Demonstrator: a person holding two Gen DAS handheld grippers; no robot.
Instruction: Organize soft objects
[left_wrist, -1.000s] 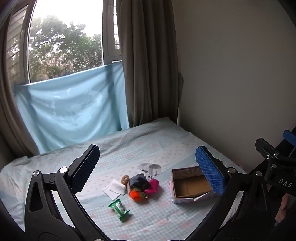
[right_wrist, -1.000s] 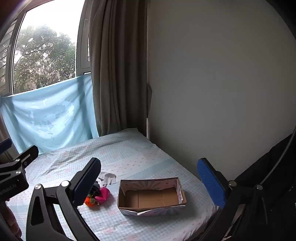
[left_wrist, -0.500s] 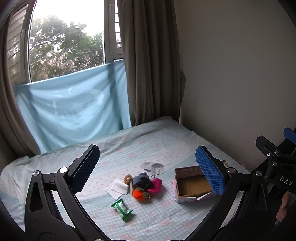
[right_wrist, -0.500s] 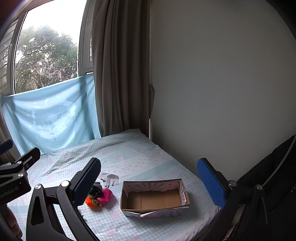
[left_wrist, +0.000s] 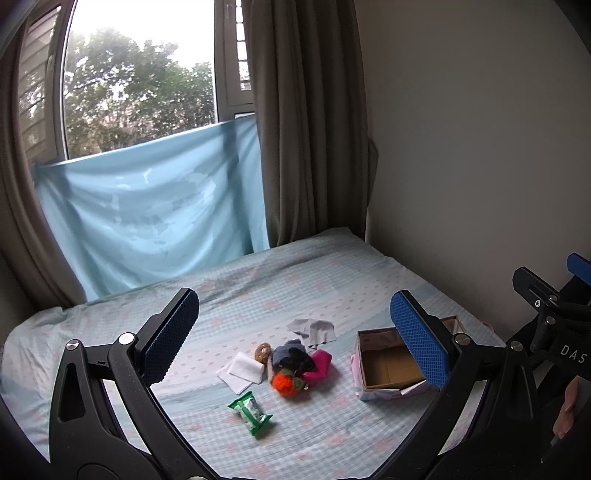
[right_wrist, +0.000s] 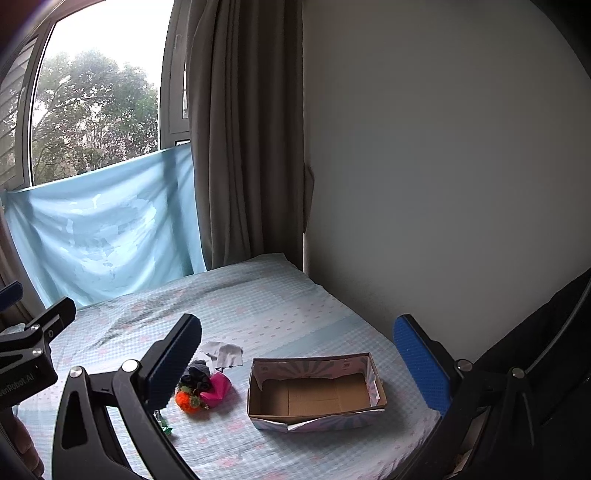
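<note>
A small pile of soft things lies on the bed: an orange plush, a pink piece, dark socks, a grey cloth, a folded white cloth, a small brown toy and a green packet. An open cardboard box stands empty to their right. My left gripper is open and empty, held well above the bed. My right gripper is open and empty, above the box.
The bed has a pale blue checked sheet. A blue cloth hangs under the window, with a brown curtain beside it. A bare wall runs along the bed's right side.
Both grippers have drawn back and risen a little, so the pile and box sit slightly farther off. Nothing on the bed has moved. Both grippers stay open.
</note>
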